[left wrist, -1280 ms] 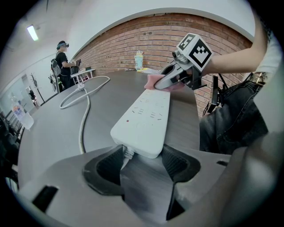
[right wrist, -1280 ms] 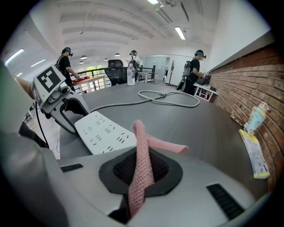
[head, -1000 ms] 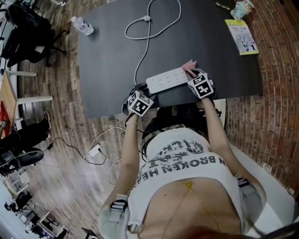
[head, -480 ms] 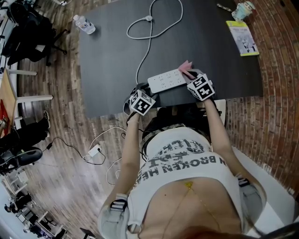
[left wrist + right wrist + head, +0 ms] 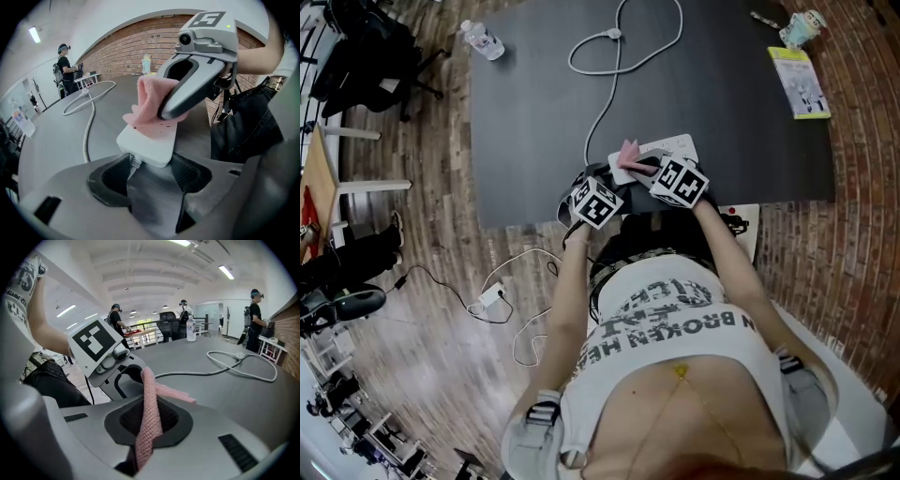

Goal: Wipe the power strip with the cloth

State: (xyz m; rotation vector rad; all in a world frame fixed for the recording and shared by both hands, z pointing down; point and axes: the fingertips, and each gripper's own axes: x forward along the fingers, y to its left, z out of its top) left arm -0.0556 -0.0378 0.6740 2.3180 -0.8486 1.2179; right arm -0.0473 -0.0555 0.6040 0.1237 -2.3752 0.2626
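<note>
A white power strip point(image 5: 675, 146) lies near the front edge of the dark table point(image 5: 534, 122). Its cord end point(image 5: 150, 140) sits between the jaws of my left gripper point(image 5: 150, 171), which are shut on it. My right gripper point(image 5: 149, 420) is shut on a pink cloth point(image 5: 149, 413). In the left gripper view the cloth point(image 5: 145, 105) is pressed on top of the strip's near end under the right gripper point(image 5: 197, 70). In the head view the cloth point(image 5: 627, 153) shows just beyond the left gripper point(image 5: 596, 200), and the right gripper point(image 5: 680, 181) covers the strip's middle.
The strip's white cord point(image 5: 605, 103) loops toward the table's far side. A water bottle point(image 5: 483, 39) stands at the far left corner, a booklet point(image 5: 799, 82) and a cup point(image 5: 802, 25) at the far right. An office chair point(image 5: 366, 47) stands left of the table. Cables lie on the floor point(image 5: 492, 298).
The right gripper has dragged the pink cloth leftward along the strip, from its right end to the end by the left gripper. The left gripper has kept its hold.
</note>
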